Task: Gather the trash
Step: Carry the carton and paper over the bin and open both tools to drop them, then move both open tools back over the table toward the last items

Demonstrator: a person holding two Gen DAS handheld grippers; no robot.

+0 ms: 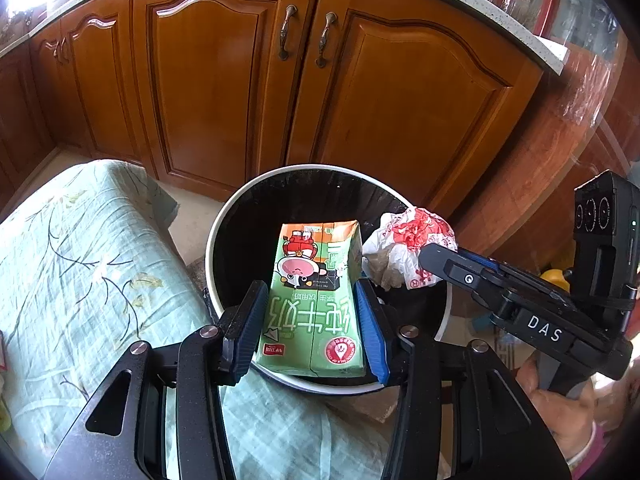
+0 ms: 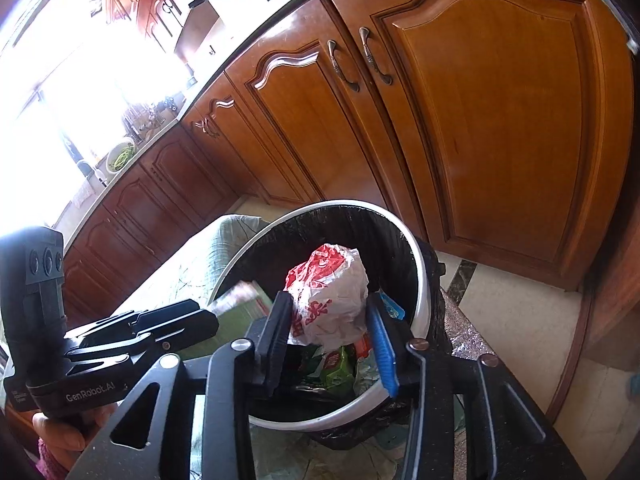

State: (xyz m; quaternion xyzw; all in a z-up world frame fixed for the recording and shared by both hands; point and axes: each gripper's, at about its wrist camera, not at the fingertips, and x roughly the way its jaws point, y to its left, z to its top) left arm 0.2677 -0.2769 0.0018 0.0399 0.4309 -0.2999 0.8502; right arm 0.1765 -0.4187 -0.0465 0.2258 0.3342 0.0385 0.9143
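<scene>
The left tool (image 1: pixel 312 316) pinches a green milk carton (image 1: pixel 314 300) between its blue pads, holding it over the mouth of the trash bin (image 1: pixel 216 240), which is lined with a black bag. The right tool (image 2: pixel 332 332) pinches a crumpled white-and-red plastic bag (image 2: pixel 330 296) and holds it above the same opening, nearer the bin's right rim in the left wrist view. Other green packaging (image 2: pixel 336 372) already lies inside the bin. The bin stands on the floor in front of wooden cabinet doors (image 1: pixel 224 92), with a cloth-covered surface (image 1: pixel 72 260) just beside its left rim.

Both loads crowd one opening, so the main risk is judged to be a collision: the tools or their loads could bump as they release. The carton's near end sits over the near rim, so it might catch there and tip outward onto the cloth if let go now. The light plastic bag could cling to a pad or drift past the right rim.
</scene>
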